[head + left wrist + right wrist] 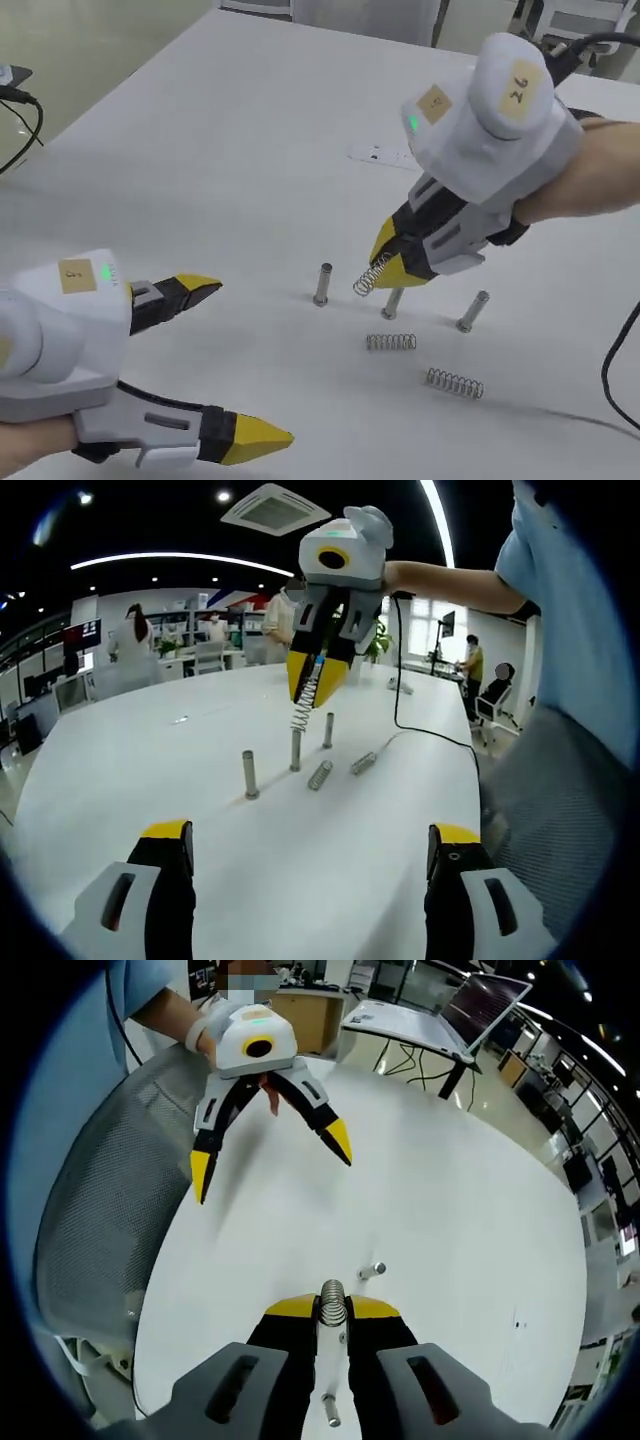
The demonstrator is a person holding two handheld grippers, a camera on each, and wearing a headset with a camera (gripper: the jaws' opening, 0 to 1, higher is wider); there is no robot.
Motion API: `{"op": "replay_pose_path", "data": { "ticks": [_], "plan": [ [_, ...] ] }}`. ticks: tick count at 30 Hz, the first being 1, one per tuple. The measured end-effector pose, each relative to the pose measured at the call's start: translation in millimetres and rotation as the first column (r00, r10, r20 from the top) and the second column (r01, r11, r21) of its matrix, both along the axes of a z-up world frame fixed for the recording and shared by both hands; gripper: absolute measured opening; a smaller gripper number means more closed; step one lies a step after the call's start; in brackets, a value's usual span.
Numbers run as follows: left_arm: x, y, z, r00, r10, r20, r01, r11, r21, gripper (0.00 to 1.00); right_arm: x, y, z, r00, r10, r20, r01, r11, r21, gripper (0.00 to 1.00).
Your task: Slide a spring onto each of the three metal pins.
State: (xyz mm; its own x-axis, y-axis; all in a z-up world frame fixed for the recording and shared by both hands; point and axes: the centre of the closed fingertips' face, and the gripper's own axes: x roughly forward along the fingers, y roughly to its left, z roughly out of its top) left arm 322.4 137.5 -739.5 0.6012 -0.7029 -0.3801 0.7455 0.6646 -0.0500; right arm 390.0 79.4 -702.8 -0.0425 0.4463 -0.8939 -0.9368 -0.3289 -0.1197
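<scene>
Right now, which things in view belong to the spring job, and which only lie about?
Job: left pin, middle pin, right pin; spring held in right hand-held gripper; loose spring, second loose spring.
Lying about: flat white item, black cable.

Smooth matt white tabletop [250, 150], three grey metal pins [393, 303] that shone dully, silvery coiled wire springs [391, 342], right gripper [385, 265] cased in smooth white plastic.
</scene>
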Motion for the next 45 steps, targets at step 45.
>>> {"op": "replay_pose_path", "data": {
  "ticks": [45],
  "plan": [
    [4.4,7.7,-1.7,1.0,0.023,0.014,-0.023,1.0,0.0,0.92,30.7,34.3,-26.2,0.989,0.147,0.027,-0.141,0.978,-0.152,0.08]
  ]
}}
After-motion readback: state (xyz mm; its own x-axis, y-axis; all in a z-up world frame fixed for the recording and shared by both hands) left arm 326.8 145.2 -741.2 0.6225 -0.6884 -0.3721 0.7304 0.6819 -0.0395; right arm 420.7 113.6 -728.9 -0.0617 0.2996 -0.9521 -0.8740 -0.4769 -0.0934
